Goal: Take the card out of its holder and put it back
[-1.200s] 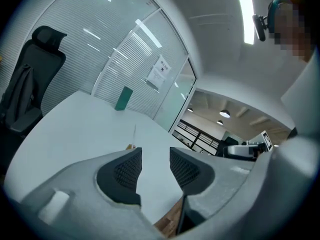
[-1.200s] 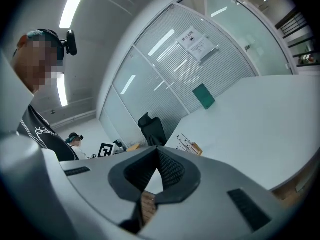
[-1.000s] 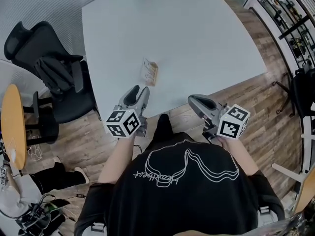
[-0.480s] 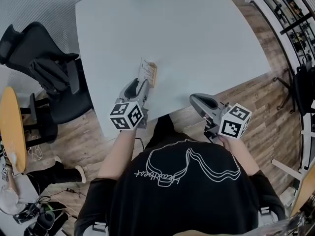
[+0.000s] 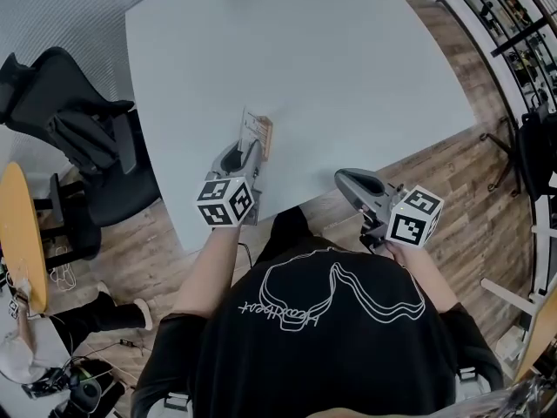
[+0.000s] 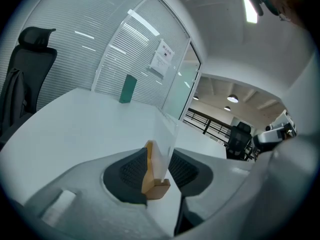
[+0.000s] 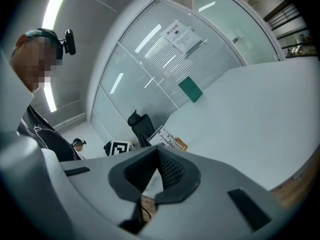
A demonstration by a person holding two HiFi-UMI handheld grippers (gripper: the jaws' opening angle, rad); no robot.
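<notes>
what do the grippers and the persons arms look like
Both the left gripper and right gripper are light grey moulded plastic shells with dark ribbed pads on the fingers. Each carries a white cube printed with black square markers. The person wears a black short-sleeved T-shirt with a white line drawing. The left jaws have just been closing with the card and holder between them.

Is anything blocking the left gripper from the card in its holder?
Nothing visible. The card in its wooden holder stands between the jaws of the left gripper, which have just been closing but do not press it.
</notes>
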